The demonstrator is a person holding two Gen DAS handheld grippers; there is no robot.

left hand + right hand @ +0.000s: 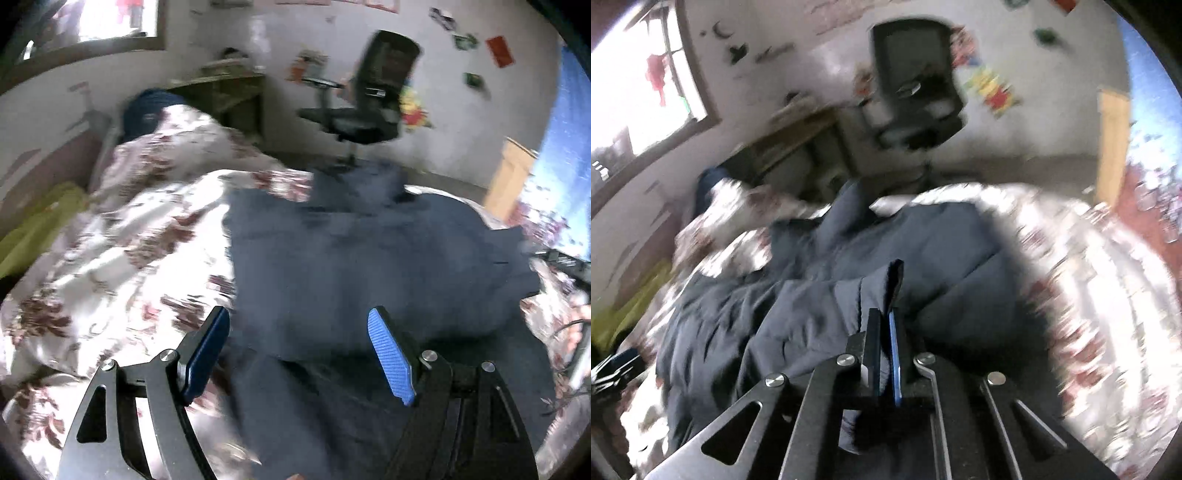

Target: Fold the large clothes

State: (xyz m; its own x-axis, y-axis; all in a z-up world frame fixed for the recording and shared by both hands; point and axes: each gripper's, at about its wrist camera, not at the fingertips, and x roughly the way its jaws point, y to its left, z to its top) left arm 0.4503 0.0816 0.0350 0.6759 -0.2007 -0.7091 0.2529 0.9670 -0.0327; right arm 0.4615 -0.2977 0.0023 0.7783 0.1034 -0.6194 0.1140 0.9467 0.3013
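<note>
A large dark navy garment [369, 258] lies spread over a bed with a floral cover [129, 240]. My left gripper [299, 339] hangs above its near left part, jaws wide apart, blue pads bare, nothing between them. In the right wrist view the same garment [820, 295] lies rumpled across the bed. My right gripper [884, 325] is shut on an edge of the garment, and a fold of the dark cloth [892, 280] stands up out of the pinched pads. Both views are blurred.
A black office chair [369, 96] stands beyond the bed by the white wall. A wooden desk [229, 92] is at the back left, a window [646, 81] further left. A yellow-green cloth [37, 229] lies at the bed's left side. A blue curtain [565, 147] hangs at right.
</note>
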